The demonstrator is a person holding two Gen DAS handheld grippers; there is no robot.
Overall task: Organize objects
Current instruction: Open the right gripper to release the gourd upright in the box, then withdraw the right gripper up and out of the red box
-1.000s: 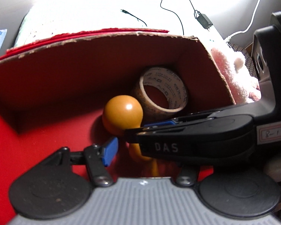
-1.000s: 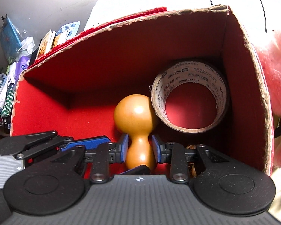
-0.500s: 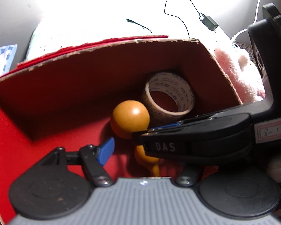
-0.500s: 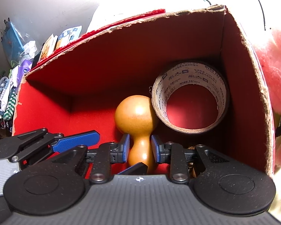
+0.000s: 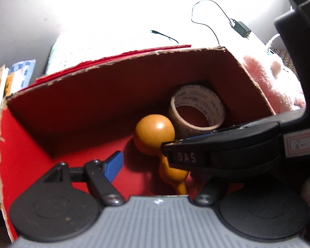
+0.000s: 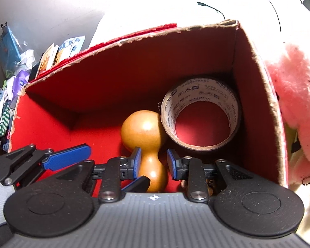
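An orange gourd-shaped wooden piece (image 6: 144,136) lies on the floor of a red-lined cardboard box (image 6: 134,66). A roll of brown tape (image 6: 202,119) leans in the box's far right corner, touching the gourd. My right gripper (image 6: 153,163) is open, its blue pads on either side of the gourd's narrow waist with small gaps. My left gripper (image 5: 153,161) is open and empty, just left of the gourd (image 5: 155,134); its right finger is hidden behind the right gripper's body (image 5: 227,153). The tape roll (image 5: 198,113) shows in the left wrist view too.
A pink plush toy (image 6: 295,103) lies against the box's right outside wall. Packets and clutter (image 6: 14,66) pile up to the left of the box. A black cable and adapter (image 5: 237,26) lie on the bright white surface behind.
My right gripper's jaws have opened off the gourd's waist, and the gourd now rests on the box floor. Both grippers have drawn back and up slightly.
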